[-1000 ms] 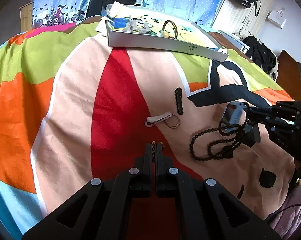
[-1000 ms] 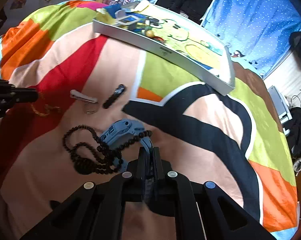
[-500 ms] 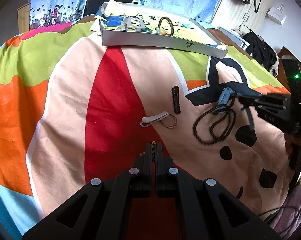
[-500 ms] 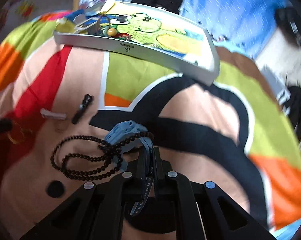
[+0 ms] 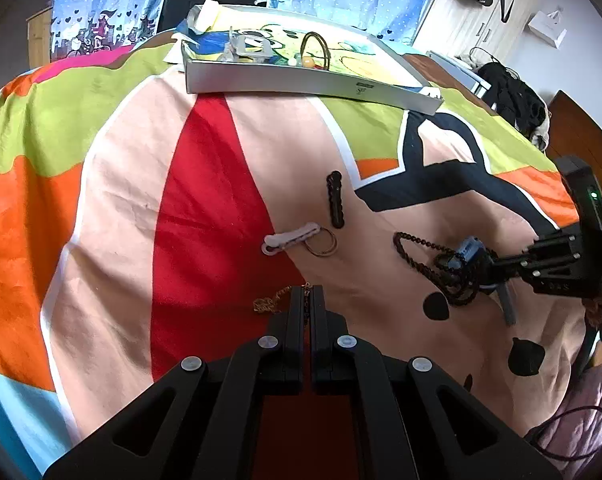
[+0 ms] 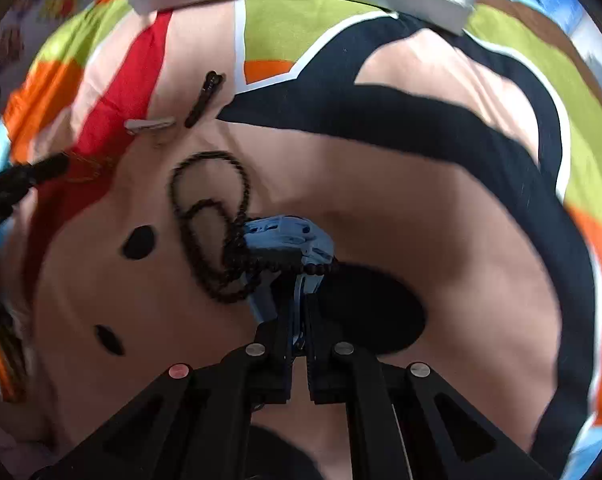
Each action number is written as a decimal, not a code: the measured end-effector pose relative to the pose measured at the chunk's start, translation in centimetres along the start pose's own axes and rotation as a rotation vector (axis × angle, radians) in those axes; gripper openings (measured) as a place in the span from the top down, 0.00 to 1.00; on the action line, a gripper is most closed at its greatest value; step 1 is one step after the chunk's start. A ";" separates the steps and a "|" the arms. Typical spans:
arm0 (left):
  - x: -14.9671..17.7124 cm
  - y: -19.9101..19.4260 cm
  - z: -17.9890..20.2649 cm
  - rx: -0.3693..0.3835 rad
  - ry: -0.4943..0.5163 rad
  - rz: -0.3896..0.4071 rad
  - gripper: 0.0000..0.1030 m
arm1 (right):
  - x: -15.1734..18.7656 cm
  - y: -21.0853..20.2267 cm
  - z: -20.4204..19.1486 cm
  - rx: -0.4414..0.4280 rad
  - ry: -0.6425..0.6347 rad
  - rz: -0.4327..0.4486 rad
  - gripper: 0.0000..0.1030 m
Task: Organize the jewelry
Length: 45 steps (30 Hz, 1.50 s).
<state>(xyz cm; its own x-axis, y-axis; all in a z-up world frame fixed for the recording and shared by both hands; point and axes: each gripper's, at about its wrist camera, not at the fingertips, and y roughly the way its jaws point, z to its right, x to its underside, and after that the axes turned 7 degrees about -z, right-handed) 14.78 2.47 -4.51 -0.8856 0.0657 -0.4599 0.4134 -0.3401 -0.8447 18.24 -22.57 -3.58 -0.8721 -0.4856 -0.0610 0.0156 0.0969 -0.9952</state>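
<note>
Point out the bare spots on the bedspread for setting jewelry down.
Free: the red stripe between the tray and left gripper. Crowded: black clip, white clip, ring, bead necklace.

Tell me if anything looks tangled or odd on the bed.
The black bead necklace is looped around the blue clip held by the right tool, so both are caught together. Nothing else stands out.

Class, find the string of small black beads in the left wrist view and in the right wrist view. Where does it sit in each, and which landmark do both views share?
Left wrist view: the string of small black beads lies right of centre, tangled around a blue plastic clip.
Right wrist view: the beads lie left of centre, above the right gripper.
Shared landmark: the straight black beaded bar beside a white clip.
</note>
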 end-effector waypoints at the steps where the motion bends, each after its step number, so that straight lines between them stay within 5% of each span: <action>1: 0.1 0.0 0.1 0.002 0.003 -0.002 0.99 | 0.5 -0.2 0.1 -0.026 0.020 0.011 0.95; 8: 0.4 -0.6 0.8 0.037 0.007 -0.012 0.99 | 2.9 -2.6 -0.1 -0.189 0.097 0.073 0.95; 15: 0.3 -1.1 1.4 0.060 0.012 -0.011 0.99 | 1.5 -4.8 -2.1 -0.308 0.097 0.094 0.95; 26: -0.3 -1.9 0.6 0.058 -0.007 0.004 0.99 | -2.2 -3.9 -3.5 -0.018 -0.119 0.029 0.93; 30: 0.0 -1.5 0.6 0.065 -0.010 -0.009 0.99 | -1.1 -3.4 -4.2 -0.028 -0.145 0.101 0.65; 32: 0.2 -1.2 0.8 0.062 -0.006 -0.017 0.99 | -0.3 -2.6 -5.1 -0.027 -0.177 0.100 0.65; 41: 0.7 -0.3 1.0 0.065 -0.006 -0.049 0.99 | 0.7 0.9 -4.4 0.055 -0.071 0.126 0.67; 45: 0.7 -0.1 1.2 0.065 -0.003 -0.054 0.99 | 0.6 0.6 -4.1 0.059 -0.063 0.152 0.94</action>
<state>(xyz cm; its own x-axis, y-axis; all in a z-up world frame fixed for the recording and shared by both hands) 13.81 1.45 -4.42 -0.9069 0.0827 -0.4131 0.3505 -0.3961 -0.8487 15.72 -19.28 -3.91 -0.8250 -0.5230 -0.2139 0.1751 0.1233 -0.9768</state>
